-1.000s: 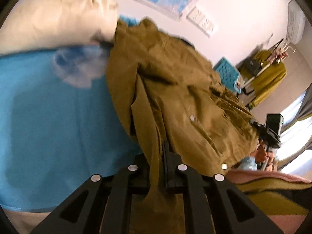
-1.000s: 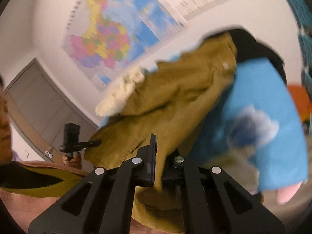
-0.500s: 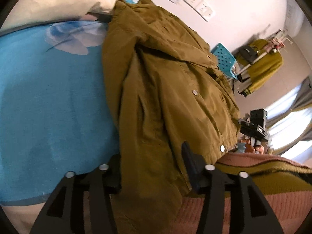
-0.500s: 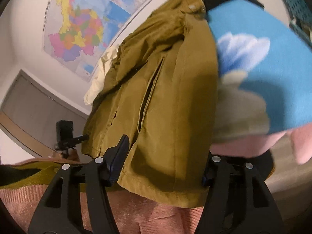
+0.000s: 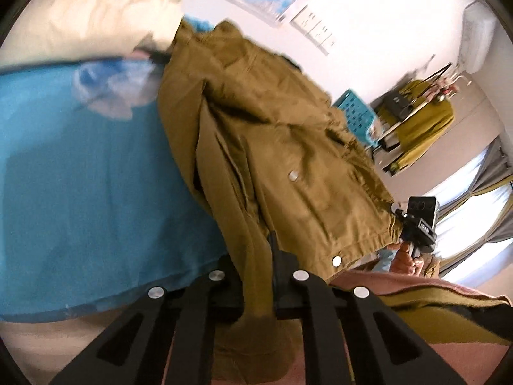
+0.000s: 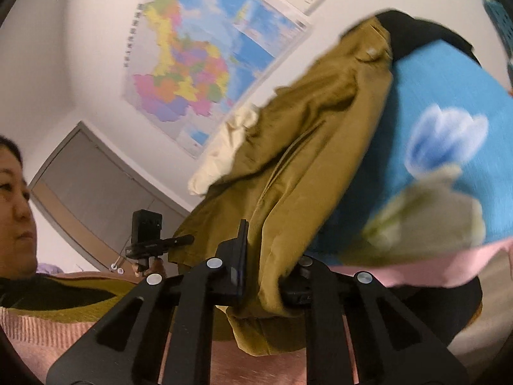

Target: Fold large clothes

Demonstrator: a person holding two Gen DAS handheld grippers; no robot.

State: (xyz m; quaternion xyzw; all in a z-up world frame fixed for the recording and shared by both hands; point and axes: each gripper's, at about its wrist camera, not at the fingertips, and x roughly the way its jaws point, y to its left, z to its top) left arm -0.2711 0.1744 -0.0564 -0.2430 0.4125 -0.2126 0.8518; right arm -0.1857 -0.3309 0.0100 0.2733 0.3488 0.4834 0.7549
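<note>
Olive-brown jacket (image 5: 288, 147) lies spread over the blue blanket (image 5: 80, 176) on the bed, collar end far from the cameras, hem edge toward the person. Half a sec ago both grippers were wide open w/ the hem loose between the fingers; now both have clamped down again. Left gripper (image 5: 258, 276) pinches a bunched strip of hem, fingers narrow w/ fabric squeezed between. Right gripper (image 6: 271, 269) has the other bottom corner the same way, cloth bulging out below the fingers. Both views are blurred, so things are moving. Cream pillow (image 5: 105, 16) sits at the far end, beside the collar. Looks like a re-grip: release, better hold, pinch. Probably means the lift-and-fold of the hem toward the collar is about to start; no fold made yet.
</note>
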